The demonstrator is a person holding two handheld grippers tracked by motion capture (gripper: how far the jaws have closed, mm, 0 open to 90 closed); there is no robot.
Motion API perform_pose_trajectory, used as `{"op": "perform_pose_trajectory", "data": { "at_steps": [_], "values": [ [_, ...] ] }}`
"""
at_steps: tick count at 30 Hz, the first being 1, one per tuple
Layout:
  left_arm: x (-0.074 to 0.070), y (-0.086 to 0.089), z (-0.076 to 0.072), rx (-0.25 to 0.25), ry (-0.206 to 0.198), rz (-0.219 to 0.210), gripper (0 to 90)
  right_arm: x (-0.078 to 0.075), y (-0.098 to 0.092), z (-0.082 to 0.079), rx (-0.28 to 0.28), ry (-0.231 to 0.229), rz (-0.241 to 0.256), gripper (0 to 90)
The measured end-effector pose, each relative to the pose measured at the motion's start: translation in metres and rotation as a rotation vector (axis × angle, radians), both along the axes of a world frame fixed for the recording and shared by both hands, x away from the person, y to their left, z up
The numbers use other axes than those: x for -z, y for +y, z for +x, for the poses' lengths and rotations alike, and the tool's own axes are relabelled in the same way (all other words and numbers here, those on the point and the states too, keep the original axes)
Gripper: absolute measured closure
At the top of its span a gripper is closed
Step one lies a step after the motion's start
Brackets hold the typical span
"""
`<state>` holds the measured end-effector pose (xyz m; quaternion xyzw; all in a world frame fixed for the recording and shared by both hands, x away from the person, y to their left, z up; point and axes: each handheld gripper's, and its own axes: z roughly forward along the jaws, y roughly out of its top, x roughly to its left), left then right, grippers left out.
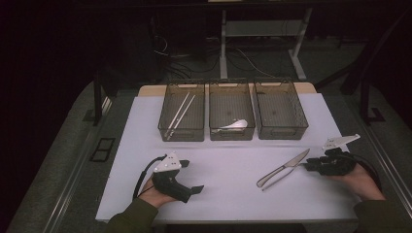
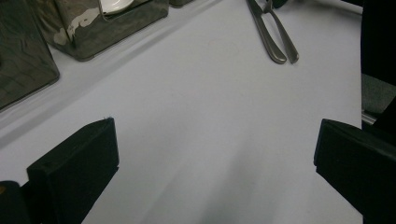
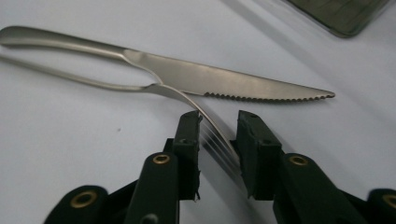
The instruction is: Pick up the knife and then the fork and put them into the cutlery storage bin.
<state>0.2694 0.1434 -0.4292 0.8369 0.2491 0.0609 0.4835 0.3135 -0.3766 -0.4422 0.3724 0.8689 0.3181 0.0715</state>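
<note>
A steel knife (image 1: pixel 286 164) and a fork (image 1: pixel 277 178) lie side by side on the white mat (image 1: pixel 228 194), right of centre. My right gripper (image 1: pixel 307 166) sits at their right end. In the right gripper view its jaws (image 3: pixel 218 121) are shut on the fork's tines, while the fork's thin handle (image 3: pixel 93 84) runs off to the left beside the serrated knife (image 3: pixel 224 81). My left gripper (image 1: pixel 192 175) rests on the mat at the near left, open and empty (image 2: pixel 215 140). From there the knife handle (image 2: pixel 266 37) and fork handle (image 2: pixel 286 42) show far ahead.
Three mesh baskets stand in a row at the back of the mat. The left one (image 1: pixel 181 132) holds chopsticks (image 1: pixel 180 112), the middle one (image 1: pixel 231 134) a white spoon (image 1: pixel 233 124), and the right one (image 1: pixel 282 133) shows nothing inside. A desk frame and cables lie beyond the table.
</note>
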Motion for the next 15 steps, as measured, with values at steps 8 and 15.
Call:
{"op": "perform_pose_trajectory", "data": {
  "at_steps": [8,15],
  "values": [
    [0.0001,-0.0006,-0.0004,0.0,0.004,-0.003,0.0,-0.0028,0.0034,-0.0041,-0.083,0.019,-0.031,80.7],
    [0.0,-0.0007,-0.0004,0.003,0.0,-0.002,0.0,-0.0044,0.0054,-0.0072,-0.149,0.049,-0.011,88.8]
  ]
}}
